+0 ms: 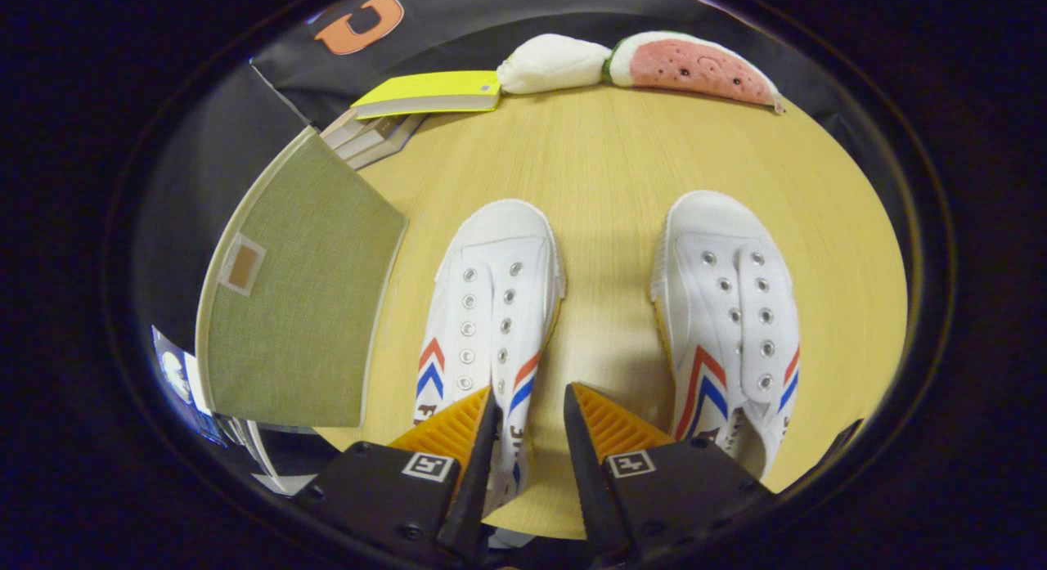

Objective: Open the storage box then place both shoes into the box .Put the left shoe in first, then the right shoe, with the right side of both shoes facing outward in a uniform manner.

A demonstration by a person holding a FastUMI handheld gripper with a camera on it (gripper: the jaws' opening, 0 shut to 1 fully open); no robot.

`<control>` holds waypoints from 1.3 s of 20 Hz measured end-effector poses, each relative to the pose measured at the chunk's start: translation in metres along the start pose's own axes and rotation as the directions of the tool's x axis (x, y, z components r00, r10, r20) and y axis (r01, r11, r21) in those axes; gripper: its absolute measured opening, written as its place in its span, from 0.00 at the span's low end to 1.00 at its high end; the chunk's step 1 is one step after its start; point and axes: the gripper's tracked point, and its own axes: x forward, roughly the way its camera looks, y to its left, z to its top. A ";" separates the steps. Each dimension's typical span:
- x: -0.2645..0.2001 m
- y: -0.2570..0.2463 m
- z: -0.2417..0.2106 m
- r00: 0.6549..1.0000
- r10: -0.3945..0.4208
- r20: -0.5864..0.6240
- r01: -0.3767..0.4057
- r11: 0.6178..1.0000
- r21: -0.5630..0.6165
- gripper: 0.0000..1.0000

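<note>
Gripper (530,406) fingers stand apart with a narrow gap, holding nothing that can be made out — the left finger lies over the heel end of the left shoe (491,308), the right finger sits just off that shoe's inner side, and part of the shoe's side shows in the gap; whether either finger touches the shoe cannot be told. Left shoe: white canvas, red and blue chevron stripes, metal eyelets, toe pointing away from the fingers; its heel and opening are hidden behind the left finger. Right shoe (728,316), same look, lies parallel and well apart from it, just ahead and to the right of the right finger, its heel partly covered by the gripper body. Both sit on the light wooden table (622,169). Left of the left shoe, near it, stands the storage box (303,300) — olive fabric face with pale trim and a small label window; lid looks shut, its lower corner runs out of sight. Beyond the box, a stack of books (425,96) with a yellow cover on top. At the far table edge, a white plush (552,63) touching a watermelon-slice plush (695,67).
</note>
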 end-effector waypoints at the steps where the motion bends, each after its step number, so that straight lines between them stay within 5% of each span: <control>1: 0.002 0.003 0.000 1.000 0.021 -0.007 -0.021 1.000 0.001 0.43; 3: 0.001 0.004 -0.001 0.999 0.031 -0.023 -0.031 0.999 0.031 0.22; 7: -0.004 0.011 -0.002 0.995 0.091 -0.035 -0.085 0.988 0.131 0.07; 13: -0.048 0.034 -0.006 0.994 0.106 0.041 -0.113 0.953 0.282 0.07; 22: -0.160 0.132 0.032 0.973 0.098 0.208 -0.139 0.972 0.191 0.06; 26: -0.168 0.201 0.054 0.972 0.115 0.206 -0.141 0.983 0.117 0.06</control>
